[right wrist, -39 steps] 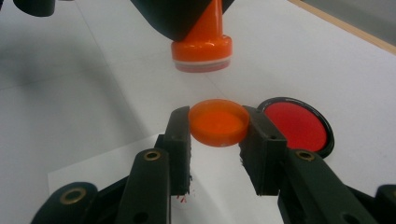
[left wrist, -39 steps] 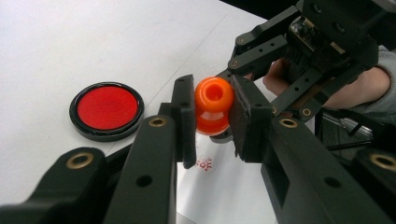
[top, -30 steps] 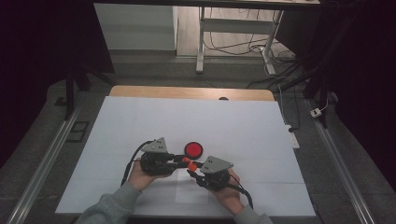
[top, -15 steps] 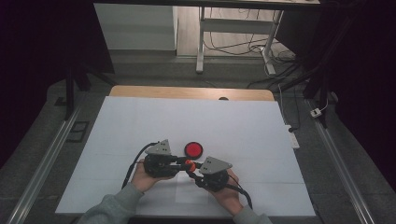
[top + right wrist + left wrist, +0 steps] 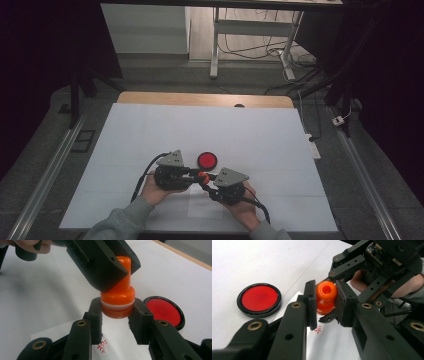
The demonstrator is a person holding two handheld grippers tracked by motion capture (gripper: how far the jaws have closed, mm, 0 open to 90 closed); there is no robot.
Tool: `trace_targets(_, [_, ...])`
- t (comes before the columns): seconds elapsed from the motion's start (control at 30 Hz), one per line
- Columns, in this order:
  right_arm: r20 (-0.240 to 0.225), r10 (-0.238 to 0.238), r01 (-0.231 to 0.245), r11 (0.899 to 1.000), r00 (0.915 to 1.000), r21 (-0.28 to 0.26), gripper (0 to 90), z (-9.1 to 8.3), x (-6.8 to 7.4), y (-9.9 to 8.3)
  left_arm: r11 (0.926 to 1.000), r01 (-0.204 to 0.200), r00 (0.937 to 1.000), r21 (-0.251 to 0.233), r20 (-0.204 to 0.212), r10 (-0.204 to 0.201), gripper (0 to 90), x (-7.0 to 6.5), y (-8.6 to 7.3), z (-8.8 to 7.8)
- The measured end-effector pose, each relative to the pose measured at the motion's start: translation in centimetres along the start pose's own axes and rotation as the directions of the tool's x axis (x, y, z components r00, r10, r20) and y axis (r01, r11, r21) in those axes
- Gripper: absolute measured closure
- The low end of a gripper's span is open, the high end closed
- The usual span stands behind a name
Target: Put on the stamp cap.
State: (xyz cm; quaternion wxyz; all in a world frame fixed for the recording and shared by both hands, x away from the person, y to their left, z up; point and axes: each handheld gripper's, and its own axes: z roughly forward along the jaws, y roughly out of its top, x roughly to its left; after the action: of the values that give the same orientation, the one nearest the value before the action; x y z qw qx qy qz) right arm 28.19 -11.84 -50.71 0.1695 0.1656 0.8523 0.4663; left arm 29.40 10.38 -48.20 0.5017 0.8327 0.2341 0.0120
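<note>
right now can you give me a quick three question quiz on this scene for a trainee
1. True or false: both grippers grip the orange stamp at once.
2. Which part does the right gripper hold? A) the narrow top handle B) the wide lower base C) the red ink pad
3. Fill in: on the white paper slip below the stamp there is a round red ____.

Key:
1. True. The left gripper clamps the handle, and the right one grips lower down.
2. B. Its fingers press on the base, by the white band.
3. Imprint. The red ink pad lies open on the table nearby.
</note>
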Motion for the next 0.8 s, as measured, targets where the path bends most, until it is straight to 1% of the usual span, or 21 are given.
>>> trace_targets(0.3, [0.005, 0.0, 0.0, 1.0, 1.0, -0.006, 64.4, -0.05, -0.01, 0.01, 1.0, 0.005, 1.0, 0.002, 0.003, -0.005, 72.0, 0.15, -0.1, 0.03])
trace_targets(0.77, [0.01, 0.006, -0.006, 1.0, 0.9999, 0.007, 64.6, -0.04, -0.01, 0.01, 0.9999, 0.011, 0.9999, 0.002, 0.003, -0.011, 72.1, 0.23, -0.19, 0.16])
trace_targets(0.8, [0.009, 0.009, -0.009, 1.0, 0.9999, 0.001, 64.6, -0.01, 0.01, 0.01, 0.9999, 0.012, 0.9999, 0.001, 0.005, -0.012, 72.1, 0.24, -0.19, 0.15])
